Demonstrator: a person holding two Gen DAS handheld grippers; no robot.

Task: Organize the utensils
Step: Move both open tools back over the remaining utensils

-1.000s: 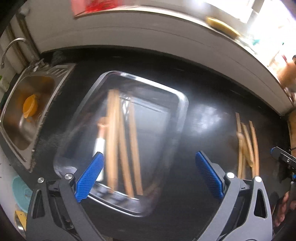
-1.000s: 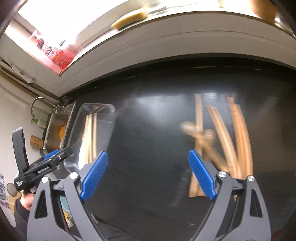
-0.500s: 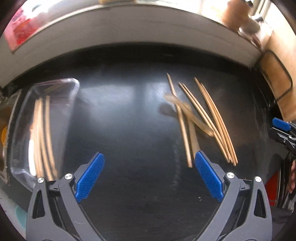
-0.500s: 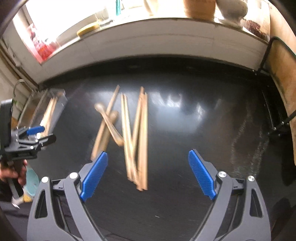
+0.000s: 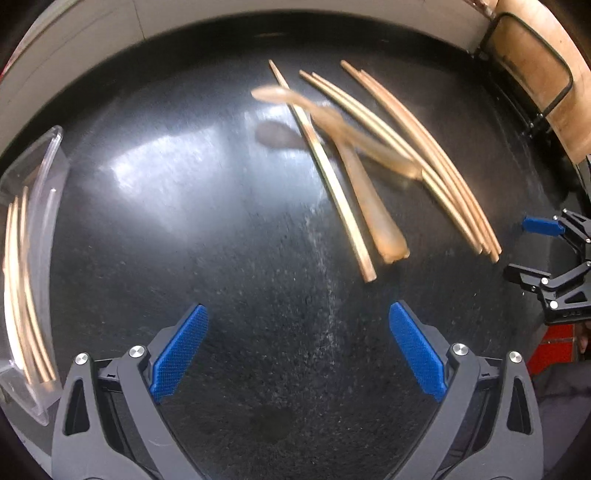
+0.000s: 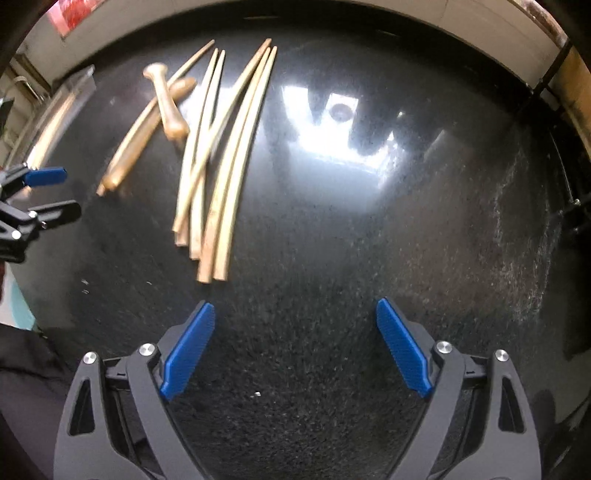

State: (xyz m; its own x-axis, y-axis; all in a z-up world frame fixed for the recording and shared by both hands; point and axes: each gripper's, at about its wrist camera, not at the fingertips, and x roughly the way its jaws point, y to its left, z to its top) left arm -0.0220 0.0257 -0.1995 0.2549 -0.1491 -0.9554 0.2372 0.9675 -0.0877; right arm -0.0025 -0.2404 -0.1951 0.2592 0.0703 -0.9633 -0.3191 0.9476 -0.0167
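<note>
Several wooden chopsticks (image 5: 417, 147) and two wooden spoons (image 5: 373, 195) lie in a loose pile on the black counter (image 5: 221, 240), ahead and right of my left gripper (image 5: 297, 349). The left gripper is open and empty. In the right wrist view the same pile of chopsticks (image 6: 225, 162) and spoons (image 6: 144, 125) lies ahead and left of my right gripper (image 6: 295, 347), which is open and empty. A clear tray (image 5: 33, 236) holding several chopsticks sits at the far left of the left wrist view.
The right gripper shows at the right edge of the left wrist view (image 5: 554, 258). The left gripper shows at the left edge of the right wrist view (image 6: 33, 199). A white wall ledge (image 6: 443, 18) borders the counter at the back. A wooden board with a black wire rack (image 5: 532, 74) stands at the right.
Both grippers have swung away from the tray toward the pile on the counter. The tray has slid to the left edge of the left view. Both stay open and empty.
</note>
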